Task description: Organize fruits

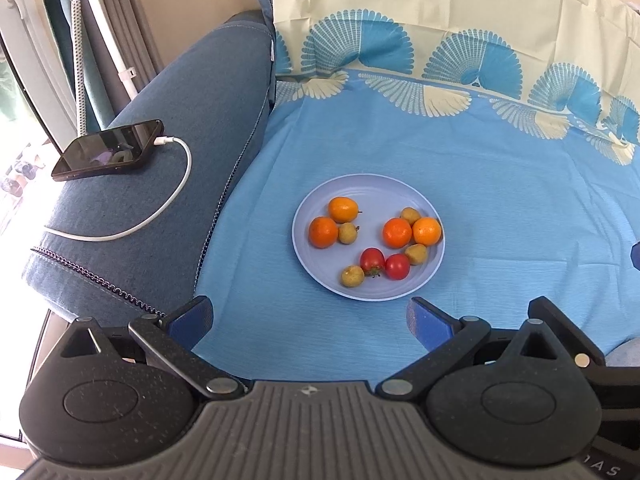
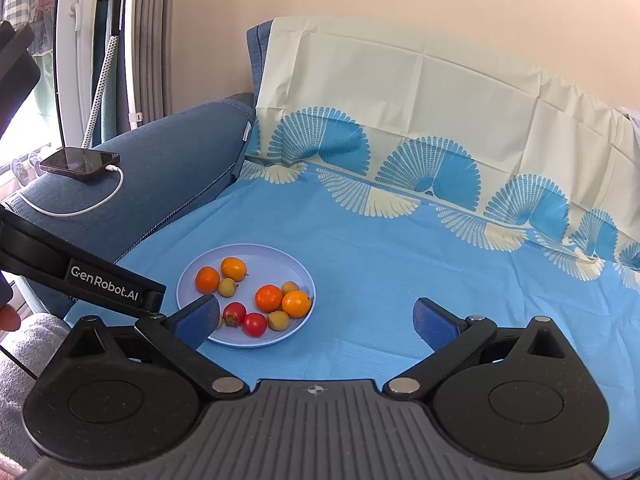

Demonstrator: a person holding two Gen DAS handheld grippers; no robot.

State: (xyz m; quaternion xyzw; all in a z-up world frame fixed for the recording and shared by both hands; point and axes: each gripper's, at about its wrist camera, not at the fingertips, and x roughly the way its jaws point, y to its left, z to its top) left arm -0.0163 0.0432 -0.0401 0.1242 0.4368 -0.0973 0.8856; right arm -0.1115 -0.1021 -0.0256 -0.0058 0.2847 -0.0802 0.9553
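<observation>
On the blue cloth (image 1: 500,200) covering the sofa seat sits a round pale-blue plate (image 1: 316,204), flat, near the blue sofa armrest (image 1: 192,128). All fruit is on the plate. Left group: two oranges (image 1: 323,232), one set behind the other, with a small yellow-green fruit (image 1: 348,233) touching both. Right group: two more oranges (image 1: 397,233) side by side and touching, a small yellow-green fruit behind them and another just in front. Two tomatoes (image 1: 372,261) lie side by side near the plate's front; the left one's green calyx points toward the camera. A fourth small yellow-green fruit lies just left of them.

Left gripper (image 1: 310,316): jaws spread wide, empty, held just short of the plate's near rim. Right gripper (image 2: 316,320): jaws likewise wide, empty; in the right wrist view its left finger (image 2: 196,320) overlaps the plate's near-left edge, contact not determinable.

A phone (image 1: 108,150) with a white cable (image 1: 176,196) plugged in rests on the armrest.
</observation>
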